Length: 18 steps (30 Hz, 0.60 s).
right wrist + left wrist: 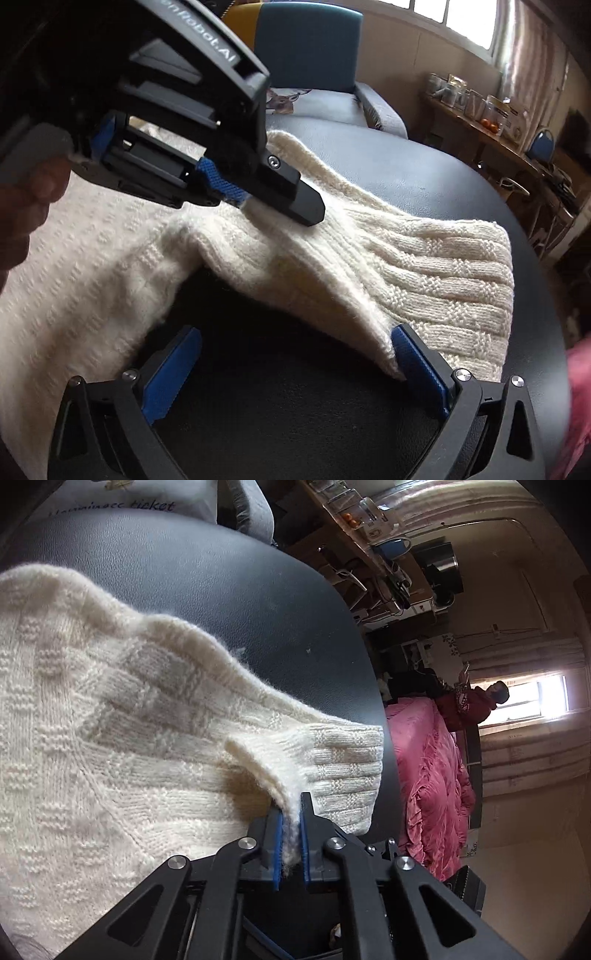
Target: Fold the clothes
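Observation:
A cream knitted sweater (110, 720) lies spread on a dark round table (221, 572), its ribbed cuff end reaching the table's right edge. My left gripper (291, 812) is shut on a raised fold of the knit, pinched between its blue pads. The right wrist view shows the same sweater (406, 266) on the table (424, 173). There the left gripper (251, 201) comes in from the upper left and holds the fold up. My right gripper (295, 339) stands wide open over bare table, and its right pad (413, 362) rests against the sweater's near edge.
A blue-backed chair (314, 48) with a printed cushion stands behind the table. A wooden shelf (480, 107) with jars and oranges runs along the wall. Pink bedding (424, 768) lies beyond the table edge, and a person in red (469, 705) stands by the window.

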Available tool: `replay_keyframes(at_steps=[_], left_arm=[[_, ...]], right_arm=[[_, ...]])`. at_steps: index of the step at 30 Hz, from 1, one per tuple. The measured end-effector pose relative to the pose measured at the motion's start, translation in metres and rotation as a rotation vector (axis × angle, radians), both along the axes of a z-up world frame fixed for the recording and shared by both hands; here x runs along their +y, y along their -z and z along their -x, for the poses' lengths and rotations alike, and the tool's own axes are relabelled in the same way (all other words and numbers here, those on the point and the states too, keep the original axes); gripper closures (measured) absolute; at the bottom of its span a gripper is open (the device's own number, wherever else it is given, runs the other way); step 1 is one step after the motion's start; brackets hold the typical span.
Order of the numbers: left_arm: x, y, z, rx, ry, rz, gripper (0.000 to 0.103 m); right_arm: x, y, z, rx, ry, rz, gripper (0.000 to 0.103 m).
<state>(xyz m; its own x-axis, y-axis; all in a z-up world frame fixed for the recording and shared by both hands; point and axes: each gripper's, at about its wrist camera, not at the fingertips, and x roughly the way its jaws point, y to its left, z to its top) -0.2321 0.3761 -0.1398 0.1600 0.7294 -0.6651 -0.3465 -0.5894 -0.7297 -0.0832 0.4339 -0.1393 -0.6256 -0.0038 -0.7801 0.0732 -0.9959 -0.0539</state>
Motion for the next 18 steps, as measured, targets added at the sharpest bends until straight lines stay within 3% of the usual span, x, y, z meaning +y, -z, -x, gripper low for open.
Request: replay_keyframes(at_steps=[6, 9, 12, 14, 18], left_arm=[[-0.025, -0.051, 0.016, 0.082, -0.035, -0.097, 0.097], [-0.049, -0.081, 0.029, 0.109, -0.088, -0.157, 0.097], [-0.086, -0.111, 0.044, 0.142, -0.163, -0.212, 0.097], [-0.114, -0.127, 0.053, 0.165, -0.205, -0.233, 0.097], [-0.171, -0.159, 0.066, 0.224, -0.285, -0.255, 0.097]], right_arm=[[0.012, -0.03, -0.027, 0.192, 0.107, 0.0, 0.0], [0.023, -0.039, -0.029, 0.185, 0.148, 0.085, 0.0], [0.03, -0.056, -0.037, 0.227, 0.181, 0.187, 0.011], [0.033, -0.064, -0.034, 0.203, 0.192, 0.265, 0.012], [0.026, -0.056, -0.015, 0.011, 0.175, 0.459, 0.012]])
